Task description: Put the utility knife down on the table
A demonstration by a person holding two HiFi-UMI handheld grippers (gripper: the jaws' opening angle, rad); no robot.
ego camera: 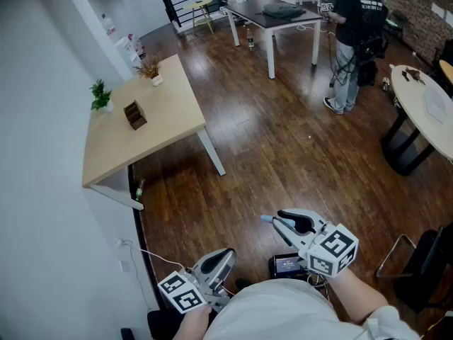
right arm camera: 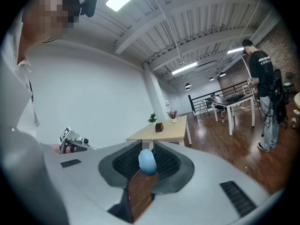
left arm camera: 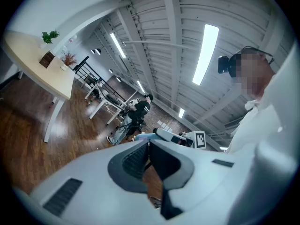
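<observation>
While the right hand-held gripper holds a pale blue rounded end between its jaws, which I take for the utility knife, the putting down is left to do: the knife is in the air over the dark wooden floor, close in front of the person's body. Only that blue tip shows; the rest of the knife is hidden in the jaws. The light wooden surface stands well apart from it, ahead and to the left, so by my judgement the knife has to be carried over to it and lowered before the jaws let go. The left hand-held gripper hangs low beside the body, its jaws brought together with nothing between them.

On that surface stands a small brown box; what is in it I cannot tell. Near the wall edge a small pot holds a green plant, and at the far end a white pot holds a dry brownish plant.
</observation>
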